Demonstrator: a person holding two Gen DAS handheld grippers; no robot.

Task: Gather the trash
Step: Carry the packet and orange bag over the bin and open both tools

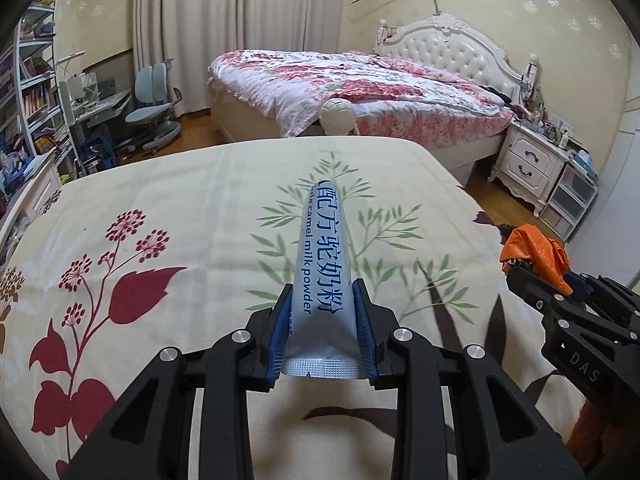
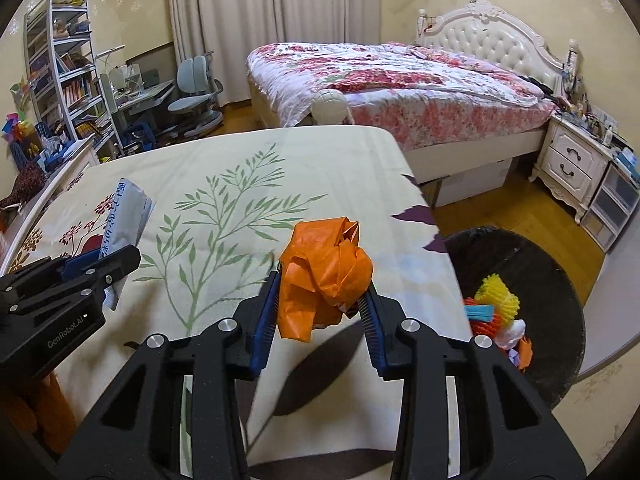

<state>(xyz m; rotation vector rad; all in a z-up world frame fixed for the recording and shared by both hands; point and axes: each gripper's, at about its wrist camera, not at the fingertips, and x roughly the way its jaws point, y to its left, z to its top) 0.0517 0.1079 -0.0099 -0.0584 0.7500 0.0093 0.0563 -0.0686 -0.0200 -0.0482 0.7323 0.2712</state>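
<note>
The left gripper (image 1: 324, 328) is squeezed narrow on a silver milk powder packet (image 1: 322, 264). It grips the packet near the bottom end, so the long top sticks out over the flowered cloth (image 1: 180, 184) on the table. That looks like a good hold for carrying, because the packet cannot flop down.

The right gripper (image 2: 320, 308) is squeezed on a crumpled orange bag (image 2: 324, 272). The soft bag bulges up above the blue pads (image 2: 264, 320). Both pieces of trash hang over the cloth near its right edge, not resting on it.

The black trash bin (image 2: 552, 276) stands on the floor just past the right edge of the table. It already holds some bright scraps, with a yellow foam net (image 2: 498, 294) on top. Most likely both pieces are meant to go in there next, the orange bag first since it is nearer.

Only the right wrist view shows the bin. The left wrist view shows the packet's blue writing clearly and the orange bag far off at the right, but no bin at all. The 2 grippers show in both views.
</note>
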